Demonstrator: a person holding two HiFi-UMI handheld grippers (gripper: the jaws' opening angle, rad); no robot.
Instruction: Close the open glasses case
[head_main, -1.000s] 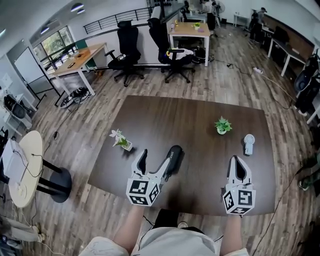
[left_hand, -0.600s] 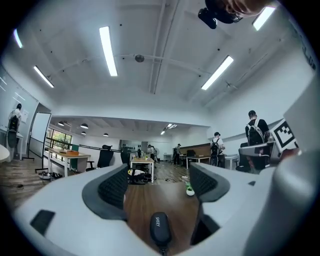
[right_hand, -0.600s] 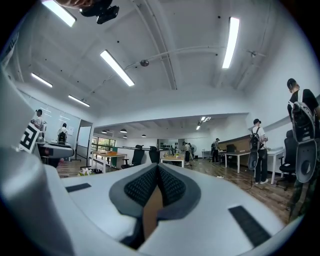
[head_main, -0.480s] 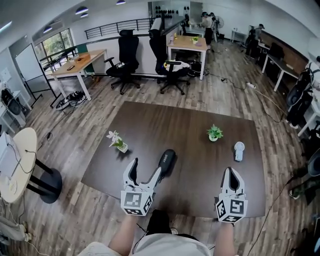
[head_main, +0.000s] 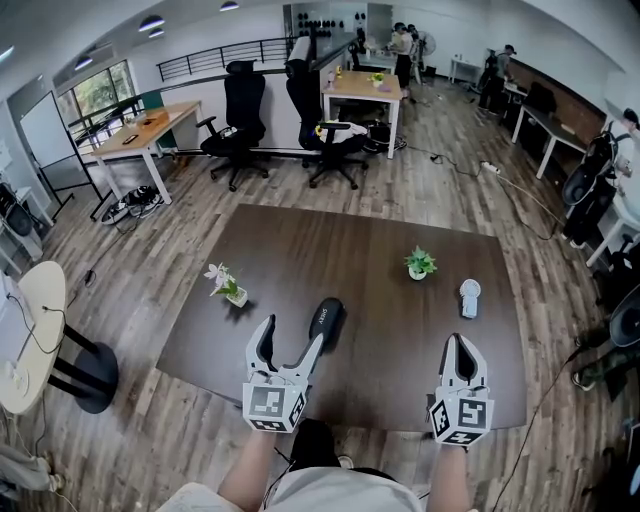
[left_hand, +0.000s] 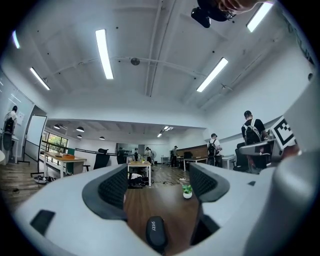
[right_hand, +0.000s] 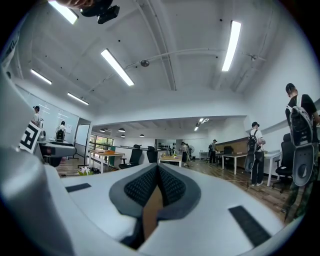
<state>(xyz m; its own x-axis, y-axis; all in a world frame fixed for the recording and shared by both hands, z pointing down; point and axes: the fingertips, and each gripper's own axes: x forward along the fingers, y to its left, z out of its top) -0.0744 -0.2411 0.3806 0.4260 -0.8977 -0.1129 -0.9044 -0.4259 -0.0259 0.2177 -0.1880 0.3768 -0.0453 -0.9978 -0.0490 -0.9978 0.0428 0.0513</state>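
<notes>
Left gripper (head_main: 290, 340), jaws wide and empty, drew back from the apparently closed glasses case (head_main: 324, 318) just ahead; right gripper (head_main: 461, 348) stayed pinched together.

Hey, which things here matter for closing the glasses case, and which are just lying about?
For the job:
- case, lid looks down already
- left gripper, open, next to the case
- right gripper, shut, empty

Lying about:
- flower pot
- green plant
- white gadget
All three stand on the table, apart from the case.
</notes>
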